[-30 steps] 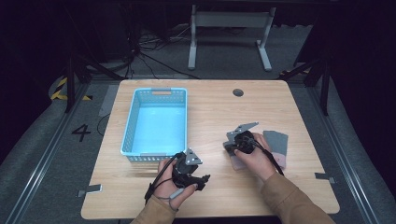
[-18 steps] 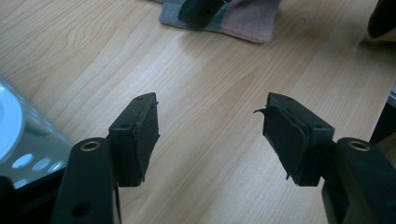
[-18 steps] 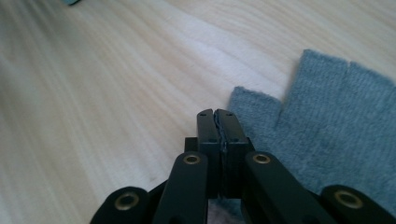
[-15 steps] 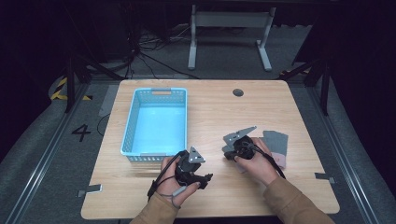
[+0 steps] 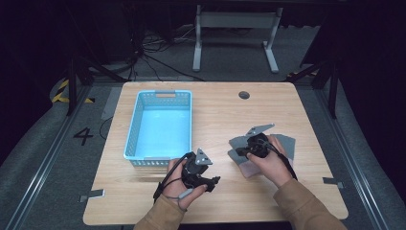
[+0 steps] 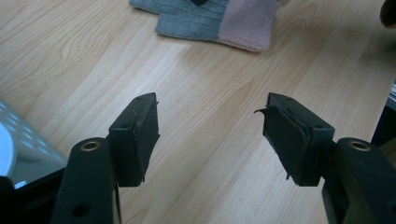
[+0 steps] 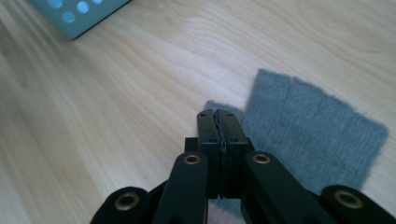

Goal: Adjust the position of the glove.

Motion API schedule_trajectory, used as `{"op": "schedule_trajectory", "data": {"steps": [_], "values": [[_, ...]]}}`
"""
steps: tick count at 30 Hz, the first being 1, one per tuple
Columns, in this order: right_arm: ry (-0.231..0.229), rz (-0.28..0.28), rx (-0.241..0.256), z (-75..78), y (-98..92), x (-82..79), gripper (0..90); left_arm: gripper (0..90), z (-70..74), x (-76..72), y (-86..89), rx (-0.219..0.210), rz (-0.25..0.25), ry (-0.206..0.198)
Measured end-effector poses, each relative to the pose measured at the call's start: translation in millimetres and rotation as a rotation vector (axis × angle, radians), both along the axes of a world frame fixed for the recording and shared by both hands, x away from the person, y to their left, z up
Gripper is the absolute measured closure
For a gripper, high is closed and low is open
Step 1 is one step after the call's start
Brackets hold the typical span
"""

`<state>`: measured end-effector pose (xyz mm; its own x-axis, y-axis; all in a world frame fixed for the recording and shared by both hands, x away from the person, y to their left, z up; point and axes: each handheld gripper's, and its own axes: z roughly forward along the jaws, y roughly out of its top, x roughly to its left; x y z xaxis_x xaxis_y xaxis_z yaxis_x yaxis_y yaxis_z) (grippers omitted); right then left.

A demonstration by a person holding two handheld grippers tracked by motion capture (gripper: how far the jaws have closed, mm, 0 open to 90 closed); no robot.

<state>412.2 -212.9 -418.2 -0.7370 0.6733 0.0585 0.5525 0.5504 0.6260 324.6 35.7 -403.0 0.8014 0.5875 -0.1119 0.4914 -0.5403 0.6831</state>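
Observation:
A grey cloth [image 5: 286,142] with a pink end [image 5: 249,169] lies flat on the wooden table [image 5: 215,110], right of centre. My right gripper [image 5: 238,152] rests over the cloth's left part. In the right gripper view it [image 7: 218,114] is shut, its tips just above the grey cloth [image 7: 308,135], and I see nothing between the jaws. My left gripper [image 5: 213,173] is near the front edge, just right of the blue basket [image 5: 134,139], and points toward the cloth. In its own view it [image 6: 210,126] is open and empty above bare wood, with the cloth [image 6: 201,21] farther off.
The blue perforated basket [image 7: 74,14] stands at the table's left with nothing inside; its corner [image 6: 28,154] is close to my left gripper. A round hole [image 5: 244,95] sits at the table's far middle. Beyond the table stand a metal frame [image 5: 234,28] and floor cables.
The left gripper has drifted slightly to the right. The right gripper has stayed over the cloth with hardly any movement.

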Motion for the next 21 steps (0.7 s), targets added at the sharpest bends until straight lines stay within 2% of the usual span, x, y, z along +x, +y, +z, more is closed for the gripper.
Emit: {"op": "schedule_trajectory", "data": {"steps": [4,11,18,21], "values": [[0.015,-0.008,-0.026,1.5,7.5,11.6,90.0,36.8,0.8,0.1,1.5,-0.005,0.005,-0.001],[0.046,0.0,-0.084,-13.2,23.3,21.6,90.0,36.8,2.4,1.4,5.5,-0.01,0.01,-0.001],[0.063,0.001,-0.1,-20.2,25.1,22.8,90.0,36.8,3.2,2.2,6.7,-0.013,0.011,-0.002],[0.065,0.023,-0.106,-20.3,26.7,18.1,90.0,36.8,3.4,2.4,6.9,-0.018,0.013,-0.004]]}}
